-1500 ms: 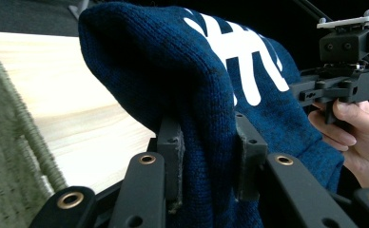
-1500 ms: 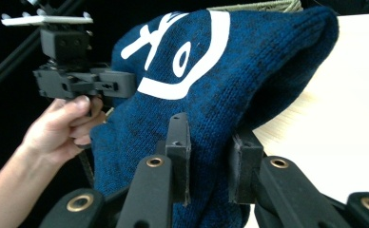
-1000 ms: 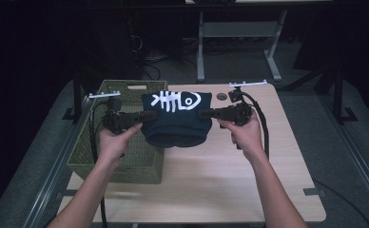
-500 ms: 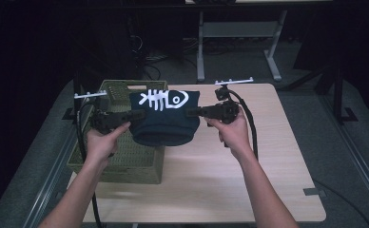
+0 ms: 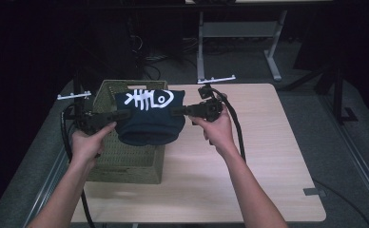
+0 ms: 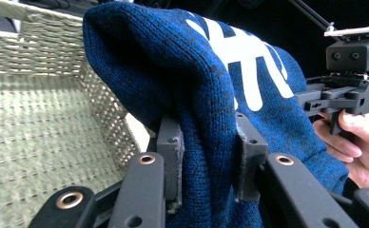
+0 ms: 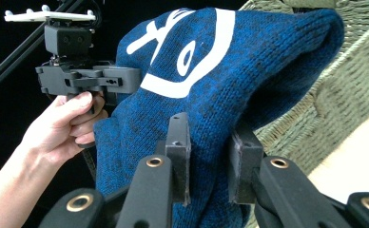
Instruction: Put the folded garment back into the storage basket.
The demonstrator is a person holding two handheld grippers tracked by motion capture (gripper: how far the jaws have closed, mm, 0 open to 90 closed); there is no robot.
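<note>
Dark-blue knitted sweater (image 5: 149,121) with a white fishbone print is hanging stretched between the two tools, above the woven basket (image 5: 125,159) at the bench's (image 5: 268,156) left edge; the left tool (image 5: 110,116) and right tool (image 5: 180,111) are each clamping a side fold.

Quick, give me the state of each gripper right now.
Left gripper: shut on the blue knit garment, held up over the woven basket.
Right gripper: shut on the same garment's other side.
</note>
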